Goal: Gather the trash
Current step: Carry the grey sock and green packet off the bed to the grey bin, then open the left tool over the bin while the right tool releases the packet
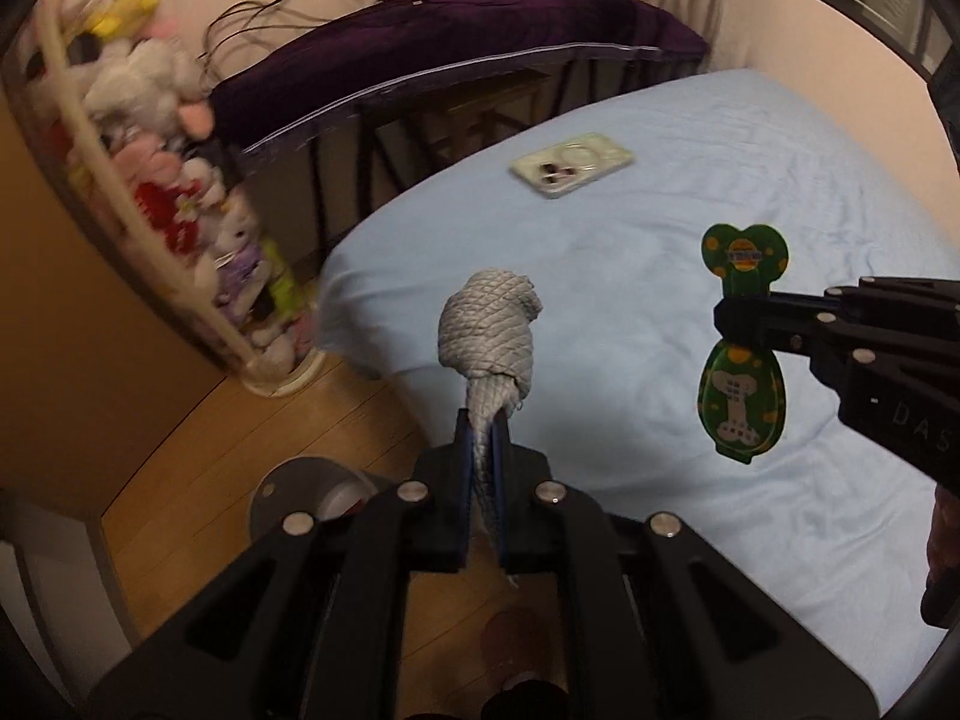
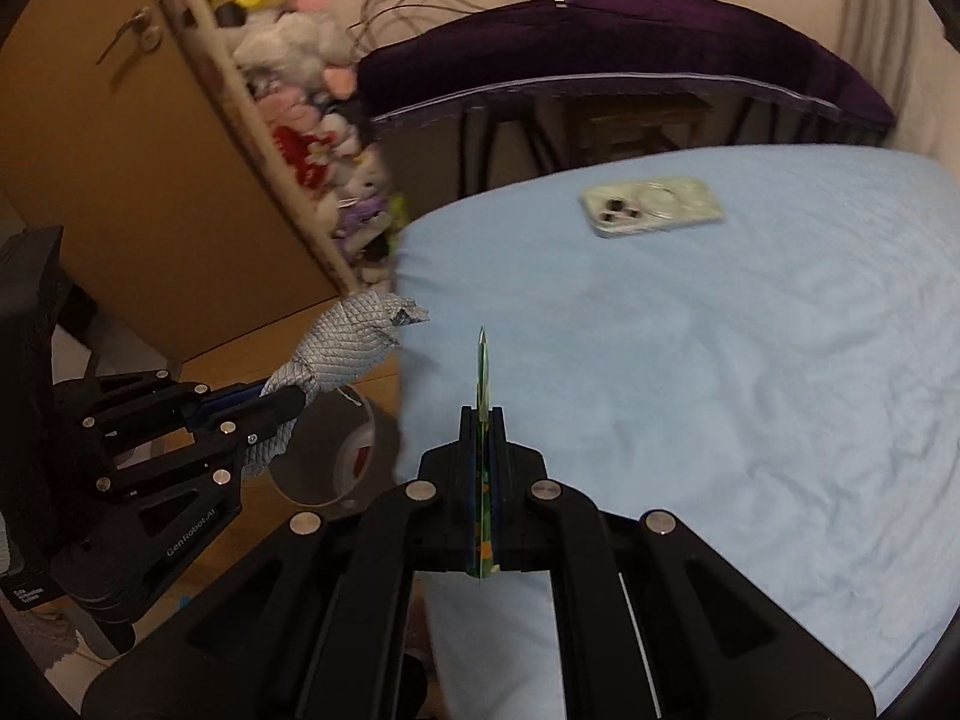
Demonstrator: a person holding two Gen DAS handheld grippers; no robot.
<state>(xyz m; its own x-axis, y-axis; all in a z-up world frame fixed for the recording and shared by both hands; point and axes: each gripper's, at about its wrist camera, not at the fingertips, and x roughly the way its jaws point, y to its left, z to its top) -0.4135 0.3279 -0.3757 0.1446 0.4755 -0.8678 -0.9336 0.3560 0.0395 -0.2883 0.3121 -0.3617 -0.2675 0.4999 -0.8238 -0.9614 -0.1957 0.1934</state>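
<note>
My left gripper (image 1: 482, 429) is shut on a knotted grey cloth with a diamond pattern (image 1: 489, 330), held over the near left corner of the bed. The cloth (image 2: 345, 348) and the left gripper (image 2: 279, 405) also show at the left of the right wrist view, above a grey bin (image 2: 351, 456) on the floor. My right gripper (image 2: 483, 420) is shut on a flat green card with yellow dots and a bone picture (image 2: 483, 372), seen edge-on. From the left wrist view the card (image 1: 741, 360) faces me, pinched across its middle by the right gripper (image 1: 741, 324).
A phone in a pale case (image 1: 573, 163) lies on the light blue bed (image 1: 660, 276). A rack of plush toys (image 1: 174, 180) stands left of the bed beside a wooden door (image 2: 120, 180). A purple cushion (image 1: 456, 30) lies behind the bed. The grey bin (image 1: 312, 492) stands on the wooden floor.
</note>
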